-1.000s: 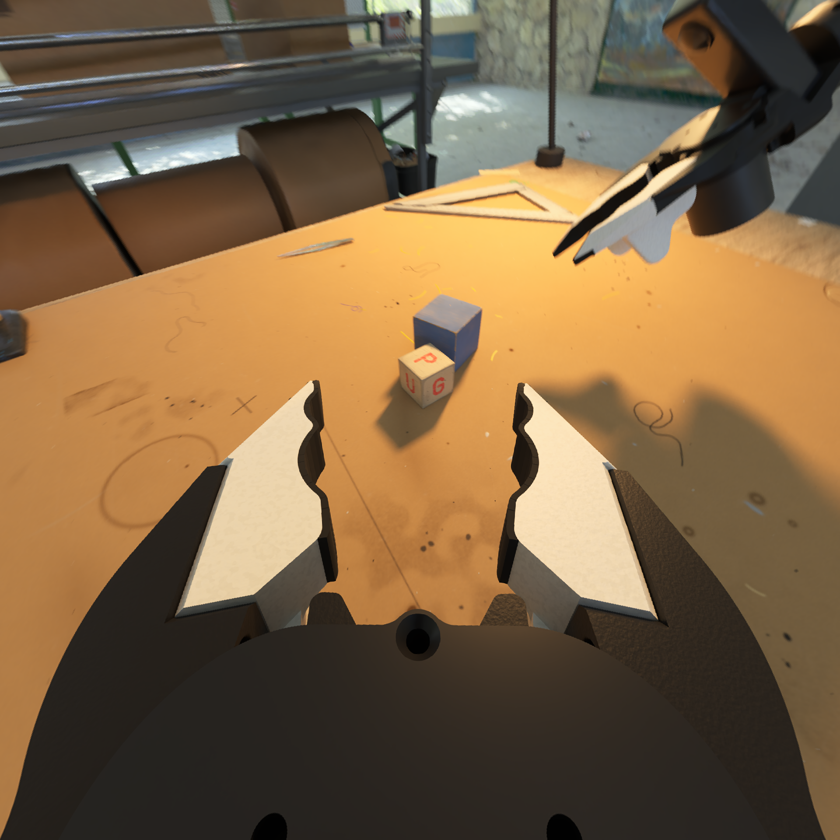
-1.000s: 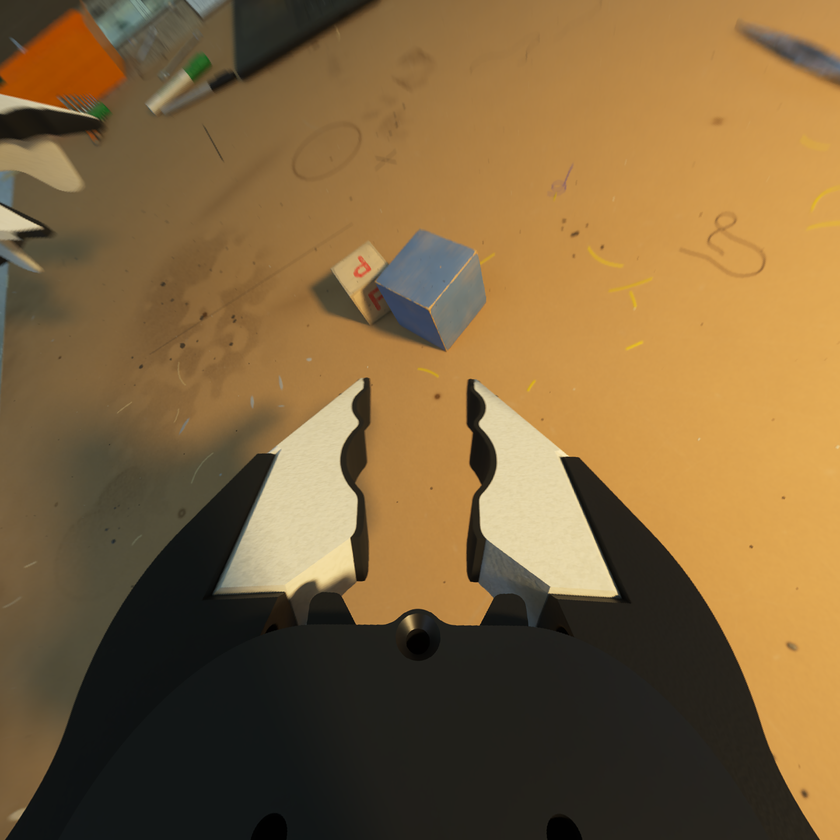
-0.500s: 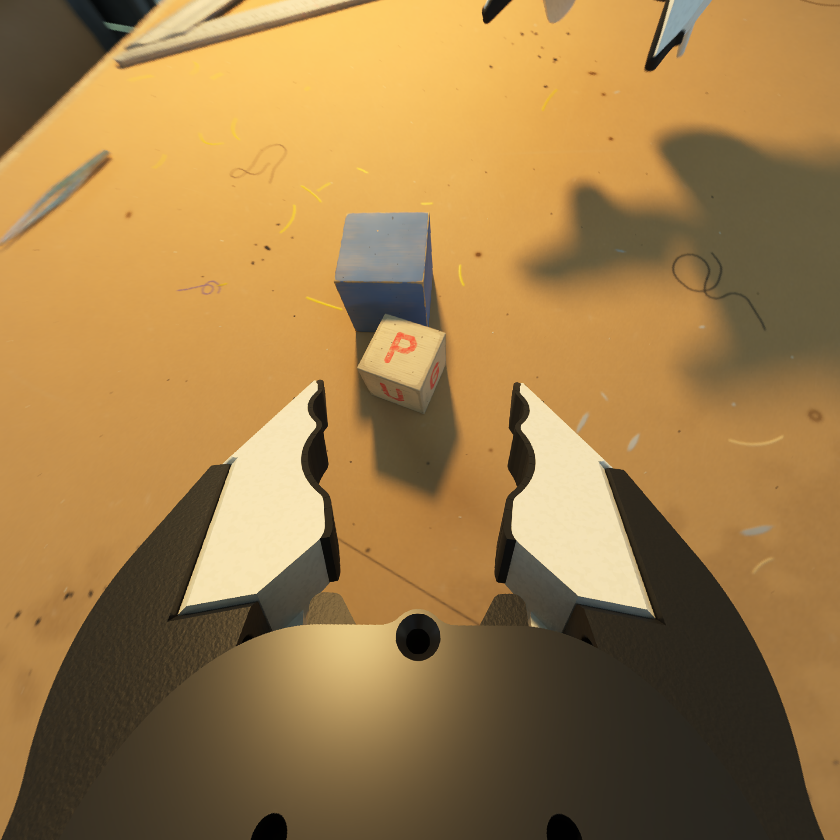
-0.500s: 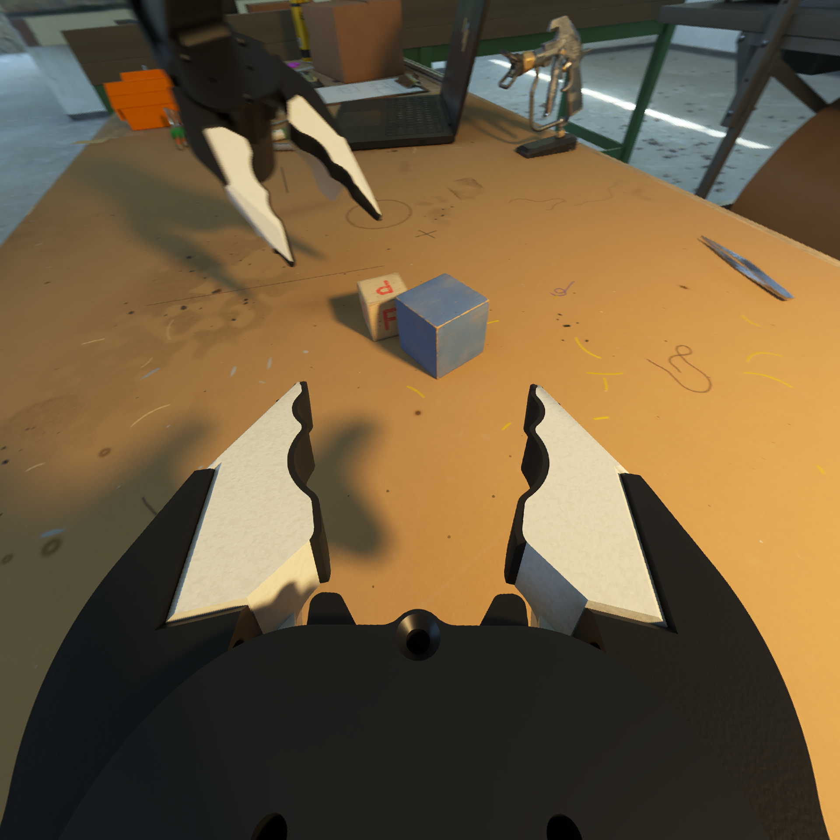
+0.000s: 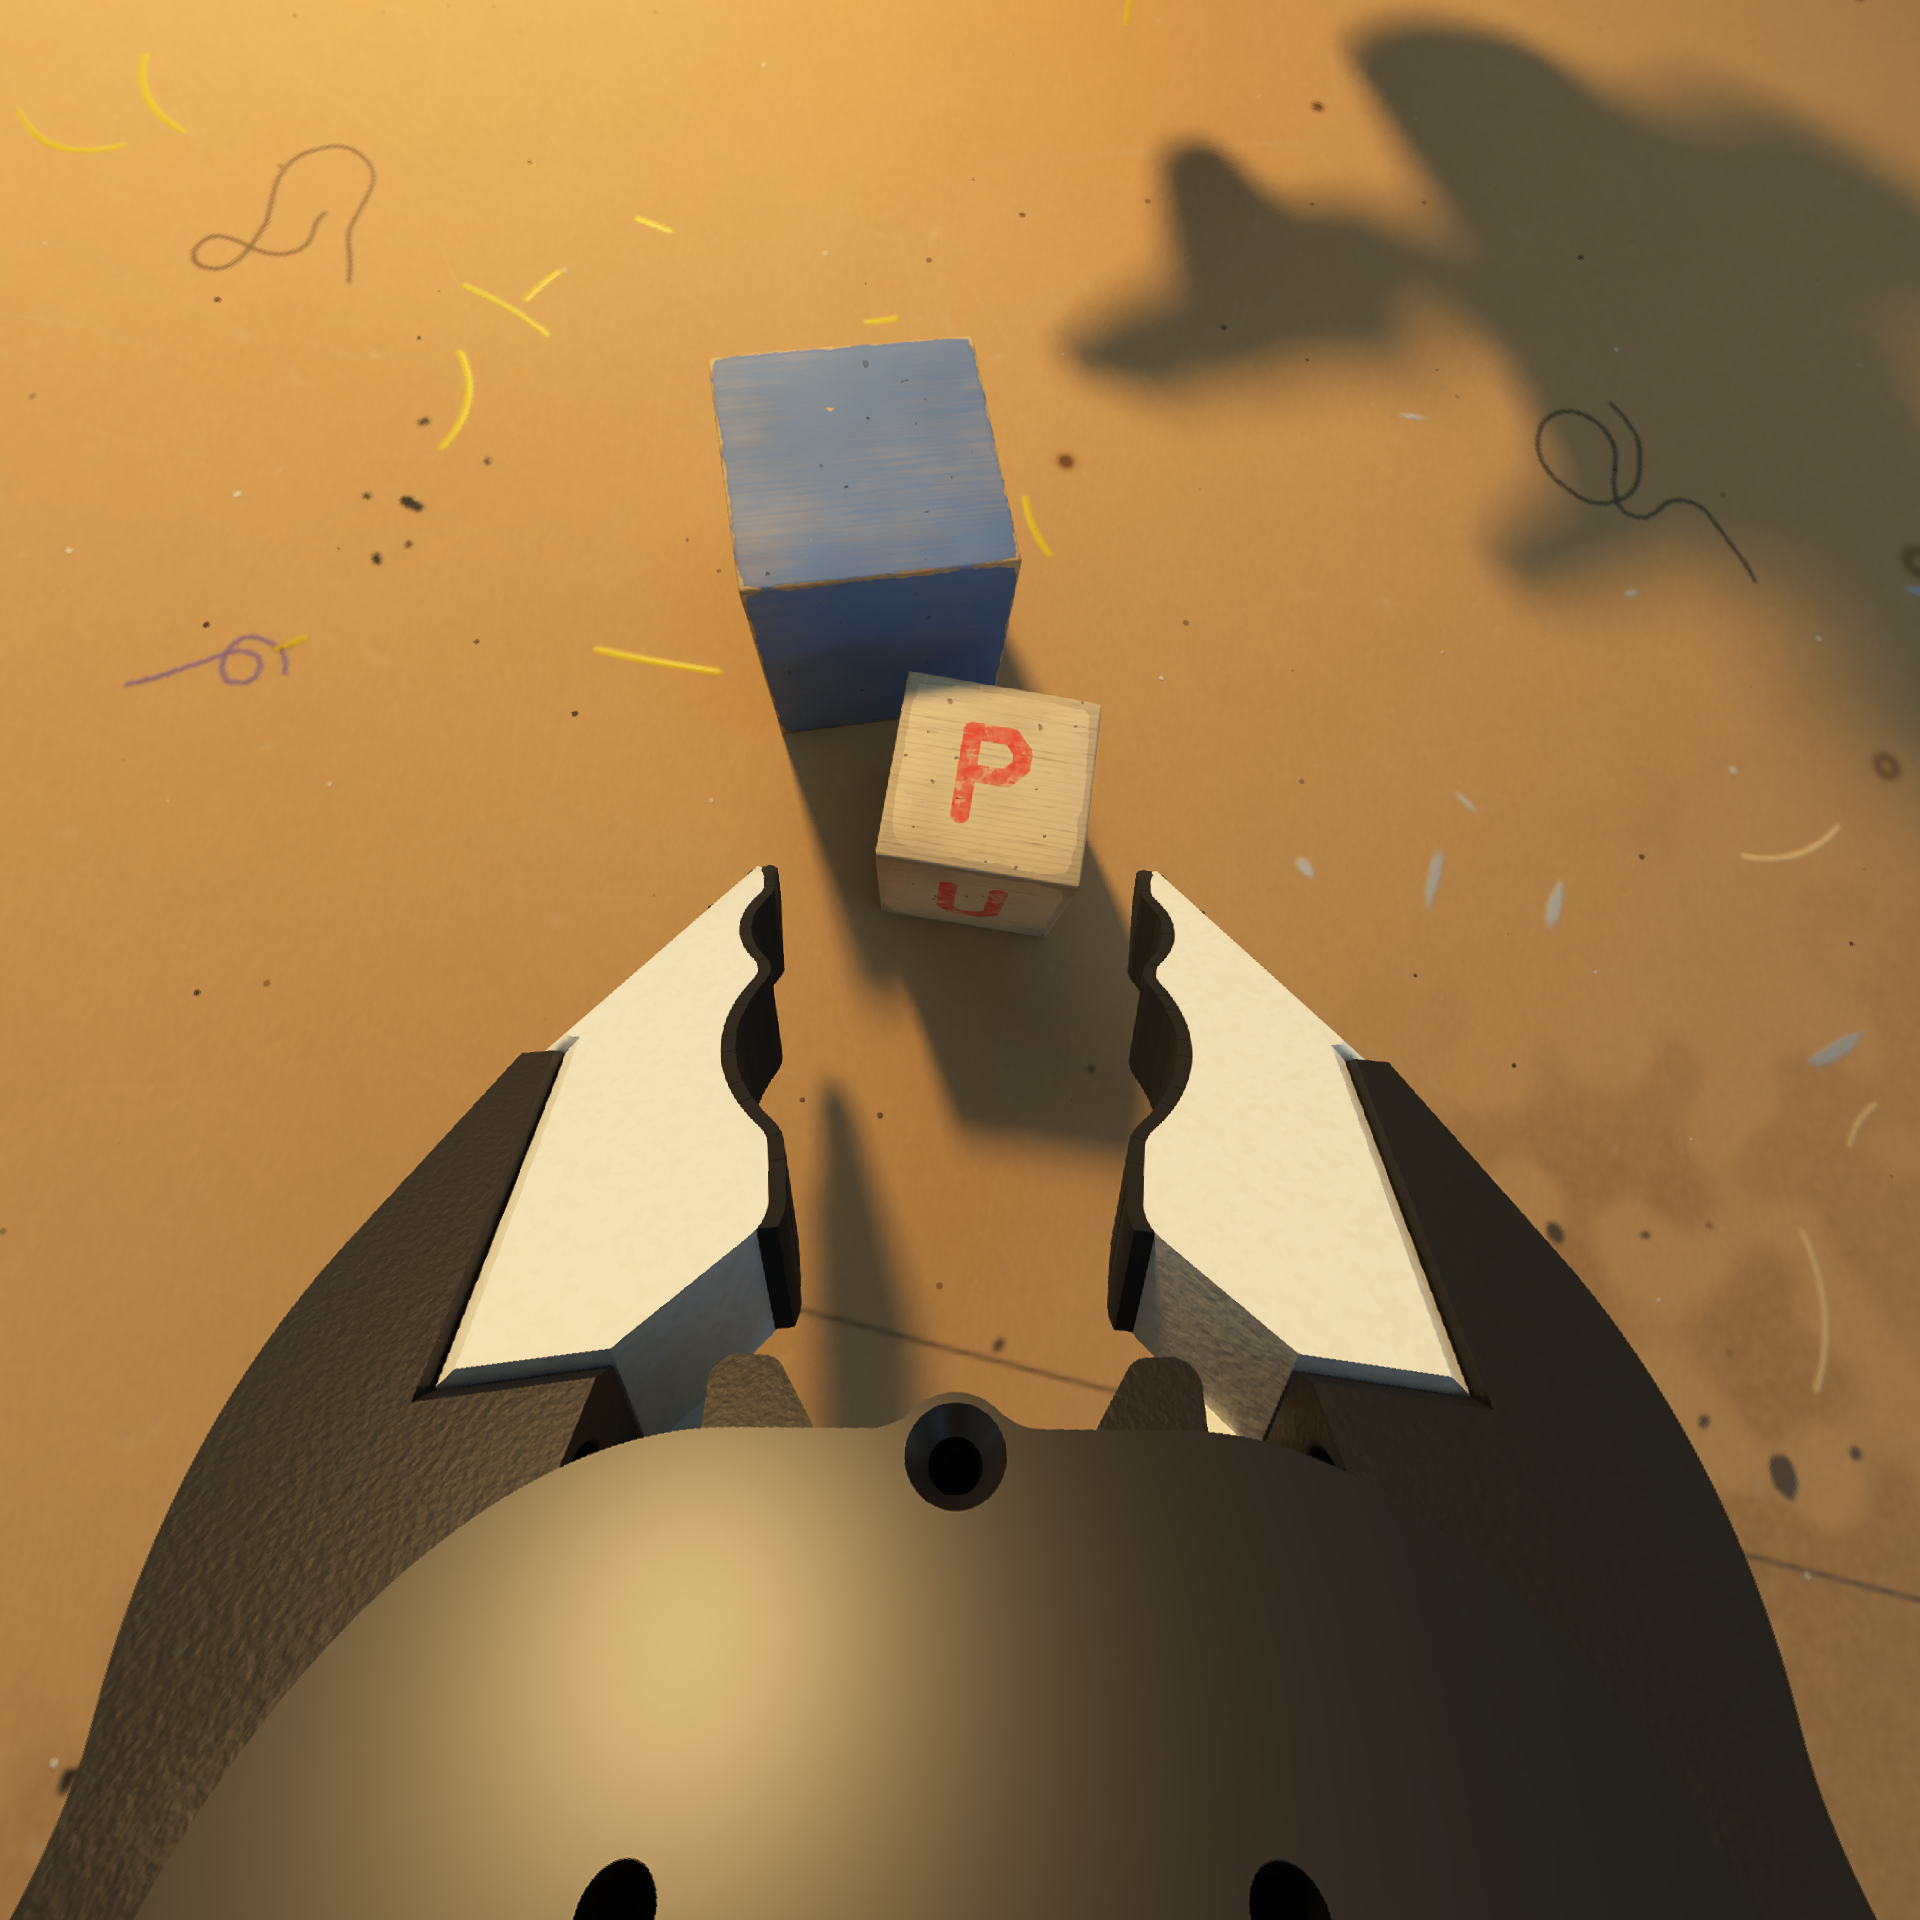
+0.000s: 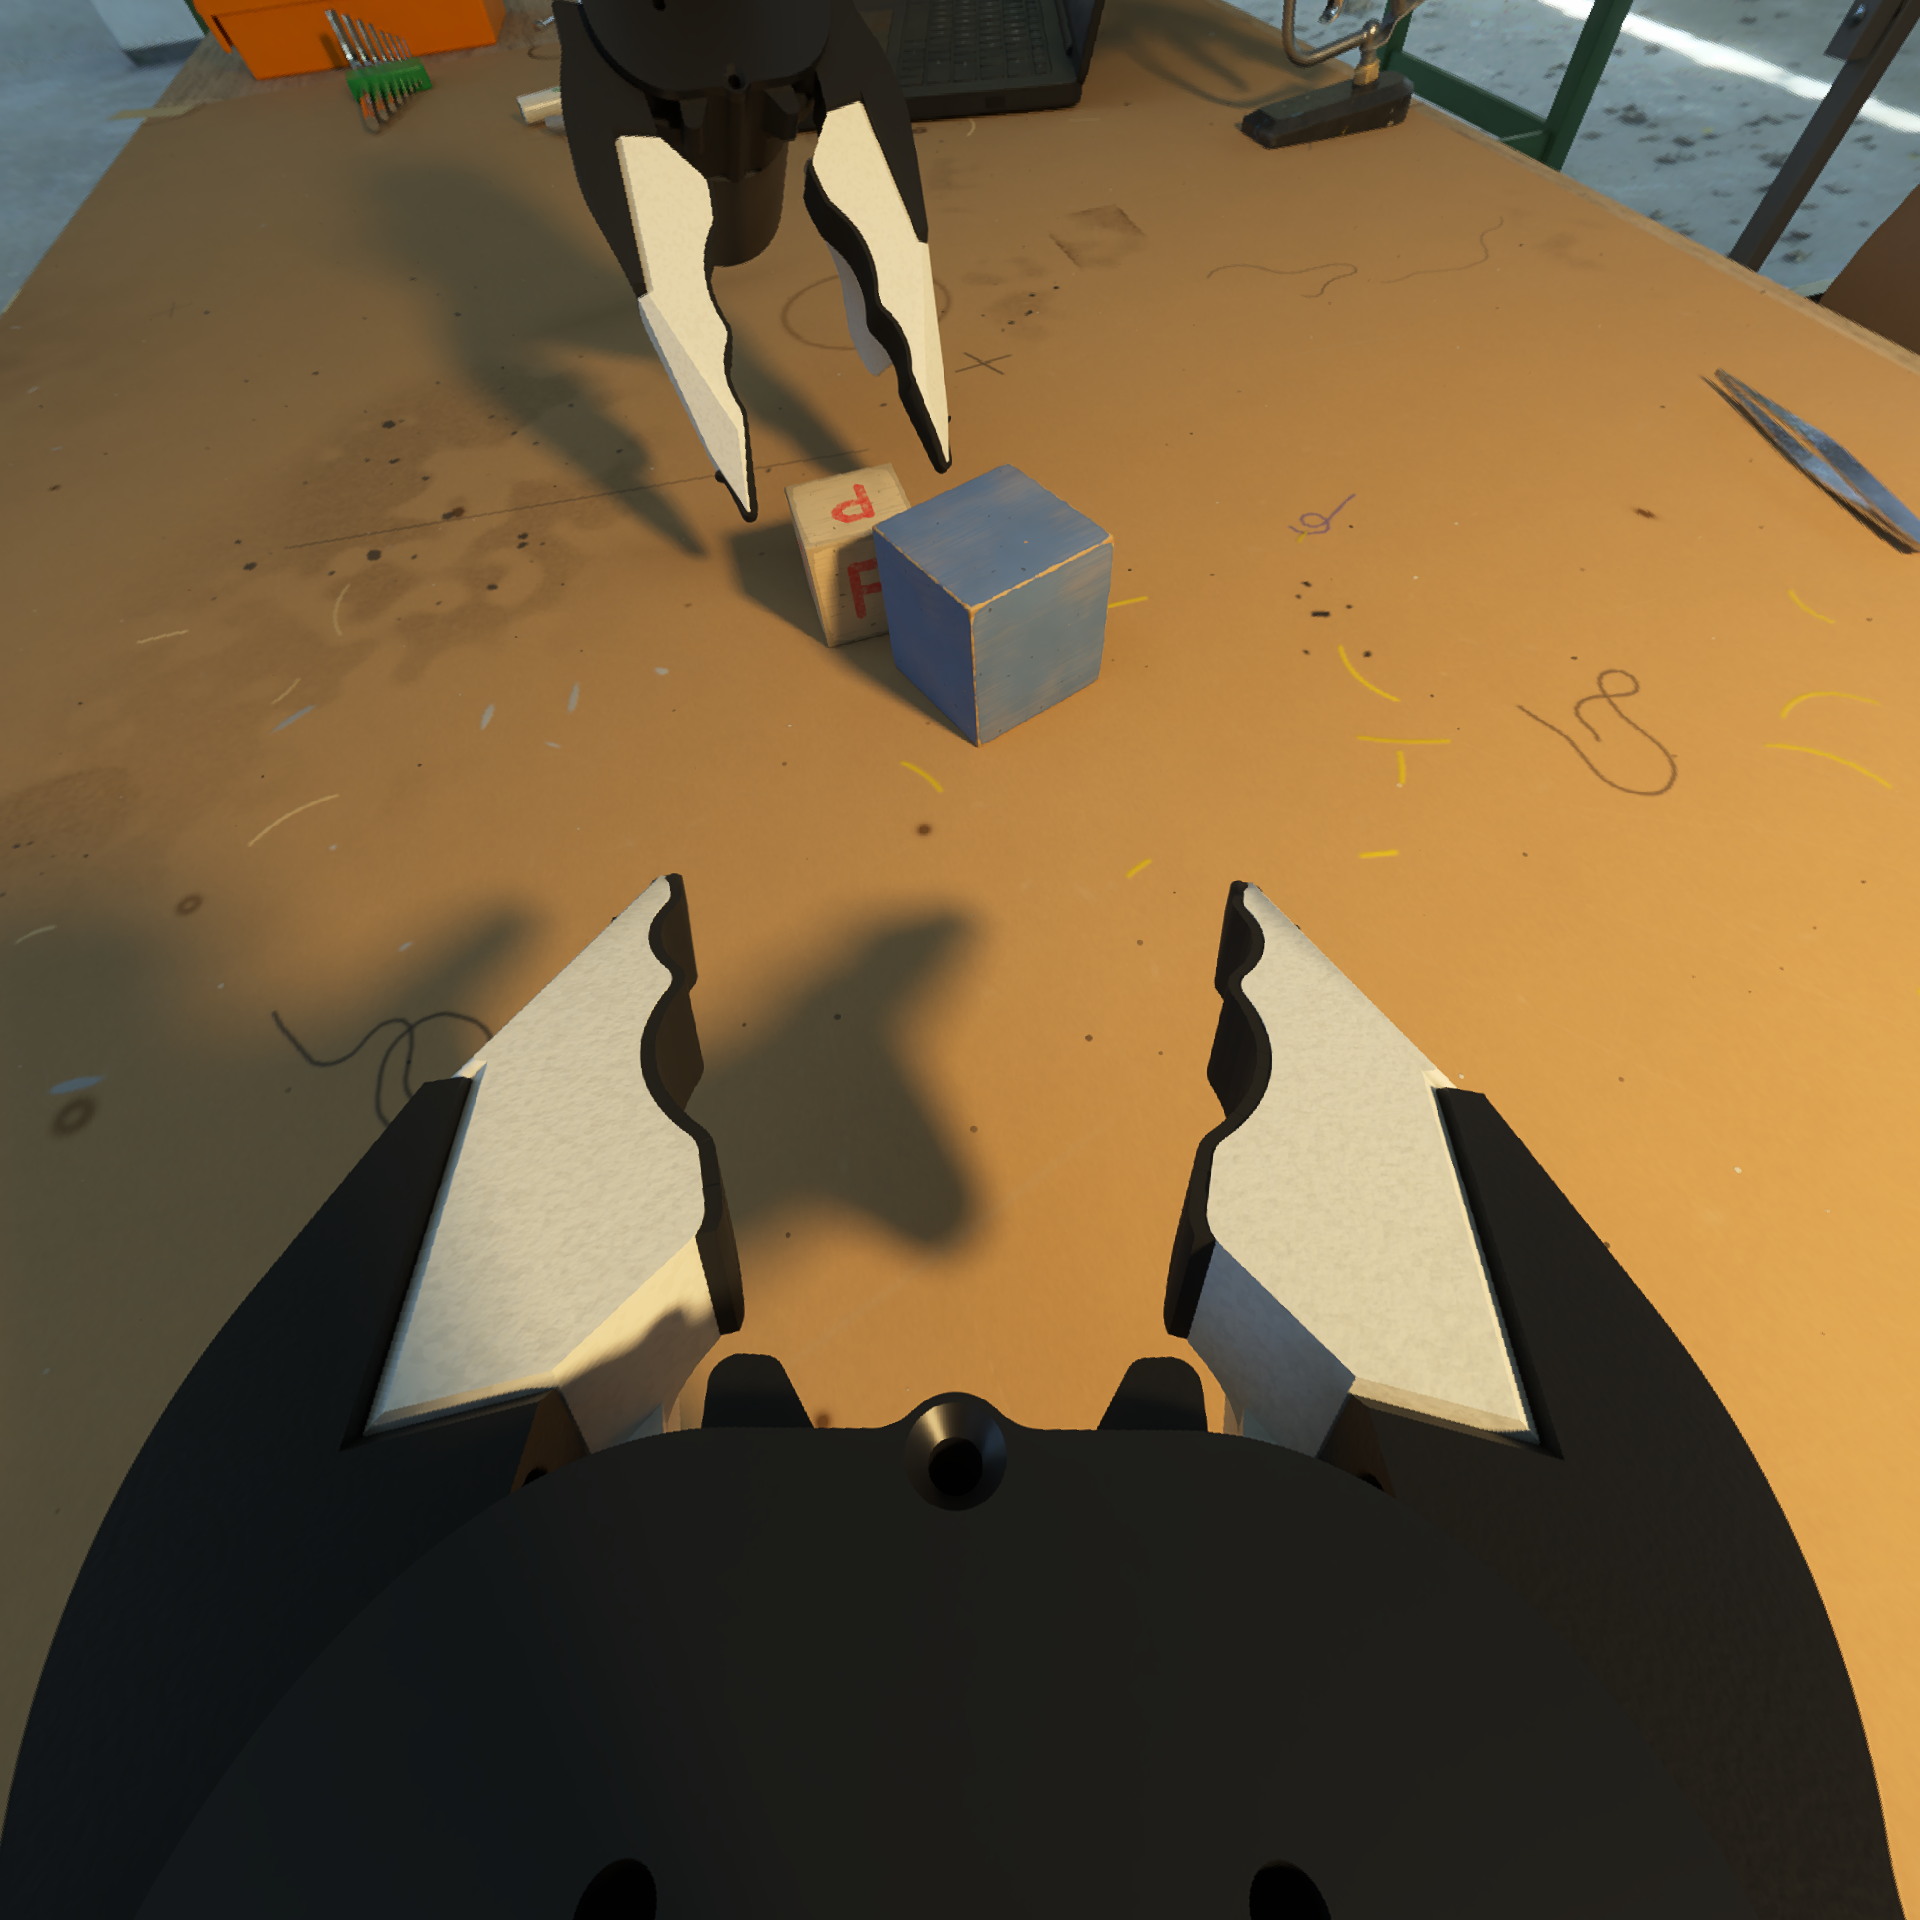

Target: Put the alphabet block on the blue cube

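A small wooden alphabet block [image 5: 987, 800] with red letters sits on the brown table, touching the larger blue cube [image 5: 862, 488]. My left gripper [image 5: 956, 878] is open, pointing down just above and short of the alphabet block. In the right wrist view the left gripper [image 6: 836, 488] hangs over the alphabet block [image 6: 844, 540], which is partly hidden behind the blue cube [image 6: 997, 603]. My right gripper [image 6: 954, 883] is open and empty, well back from both blocks.
The table [image 6: 1455, 987] carries an orange box [image 6: 343, 26], a green-handled tool set [image 6: 384, 78], a laptop [image 6: 987, 52] and a clamp stand [image 6: 1340, 94] at the far end. A metal blade [image 6: 1818, 457] lies at the right edge.
My left gripper has come down and closer to the alphabet block, and its tips now hang just over it. My right gripper stays open, back from the blocks. The blocks have not moved.
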You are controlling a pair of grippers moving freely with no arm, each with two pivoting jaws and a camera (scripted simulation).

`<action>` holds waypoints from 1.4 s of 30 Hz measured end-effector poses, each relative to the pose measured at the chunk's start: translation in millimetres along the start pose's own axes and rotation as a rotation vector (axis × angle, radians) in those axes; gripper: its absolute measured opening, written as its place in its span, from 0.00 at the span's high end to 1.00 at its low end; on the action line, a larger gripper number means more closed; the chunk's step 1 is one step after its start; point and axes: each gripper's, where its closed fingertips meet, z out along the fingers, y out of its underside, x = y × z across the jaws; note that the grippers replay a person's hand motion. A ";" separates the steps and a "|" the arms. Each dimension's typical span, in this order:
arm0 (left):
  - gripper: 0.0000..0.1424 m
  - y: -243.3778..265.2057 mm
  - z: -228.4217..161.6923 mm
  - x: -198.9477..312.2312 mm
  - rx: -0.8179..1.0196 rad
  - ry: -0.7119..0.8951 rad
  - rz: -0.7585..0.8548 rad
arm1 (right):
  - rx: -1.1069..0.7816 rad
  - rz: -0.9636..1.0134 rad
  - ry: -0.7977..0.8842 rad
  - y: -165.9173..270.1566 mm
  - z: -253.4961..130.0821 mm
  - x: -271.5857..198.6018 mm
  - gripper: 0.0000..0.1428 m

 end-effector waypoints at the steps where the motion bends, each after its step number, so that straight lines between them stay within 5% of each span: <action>1: 0.53 -0.4 0.6 -0.3 -0.002 0.007 0.004 | 0.000 0.003 -0.003 0.4 -0.2 0.4 0.28; 4: 0.54 0.6 3.4 2.6 -0.011 0.049 0.011 | -0.008 0.009 -0.026 0.6 -0.2 1.5 0.21; 13: 0.58 3.9 12.8 1.4 -0.083 0.065 0.017 | 0.019 0.015 -0.012 -13.3 0.3 4.2 0.20; 30: 0.61 -0.6 12.0 3.4 -0.526 0.040 0.128 | -0.004 0.000 -0.013 -4.7 -10.0 -5.3 0.19; 42: 0.69 2.2 5.3 2.7 -0.446 0.046 -0.026 | 0.005 0.017 -0.002 -1.3 -17.4 -2.9 0.21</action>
